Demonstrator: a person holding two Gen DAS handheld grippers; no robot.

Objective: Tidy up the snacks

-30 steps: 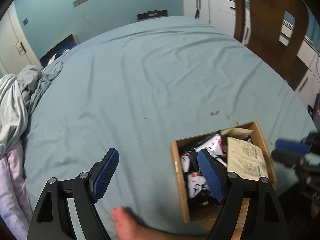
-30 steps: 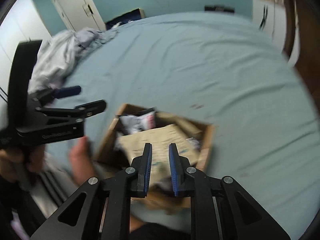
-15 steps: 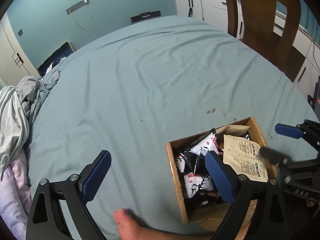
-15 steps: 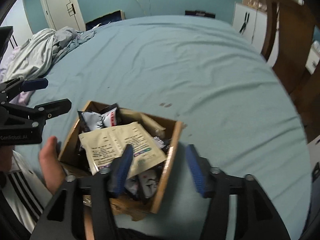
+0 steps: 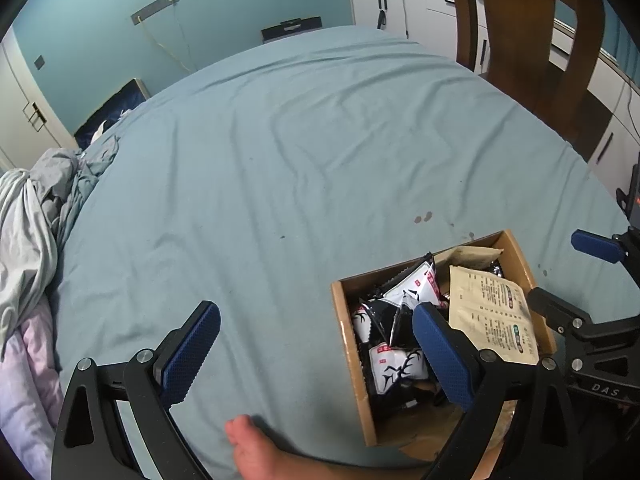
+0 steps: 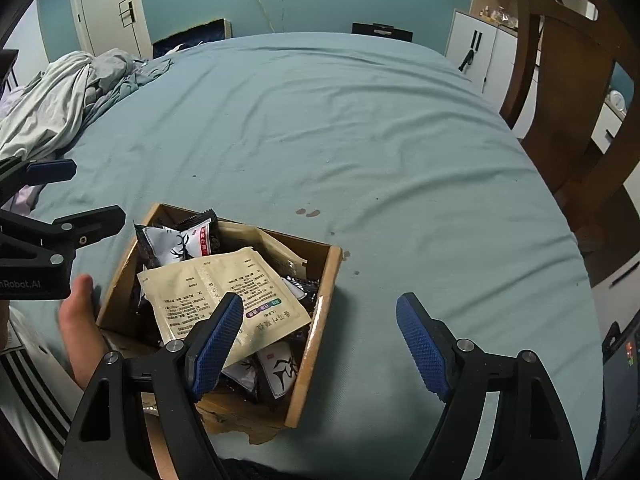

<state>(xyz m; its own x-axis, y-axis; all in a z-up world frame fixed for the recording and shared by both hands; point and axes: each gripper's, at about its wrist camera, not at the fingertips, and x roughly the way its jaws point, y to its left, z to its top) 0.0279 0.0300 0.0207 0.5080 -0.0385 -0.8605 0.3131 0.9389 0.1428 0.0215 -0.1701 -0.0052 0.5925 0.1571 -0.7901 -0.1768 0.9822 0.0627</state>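
A cardboard box stands on the blue bedsheet at the near edge. It holds several black and white snack packets and a large beige packet lying on top. My left gripper is open and empty, with its right finger over the box and its left finger over the sheet. My right gripper is open and empty, straddling the box's right wall. Each gripper shows at the edge of the other's view.
The bedsheet stretches away beyond the box. Rumpled grey bedding lies at the far left. A wooden chair and white cabinets stand to the right. A bare foot rests by the box.
My right gripper has opened from nearly shut to wide and steadied over the box's right side. My left gripper has opened a little wider. The box has not moved.
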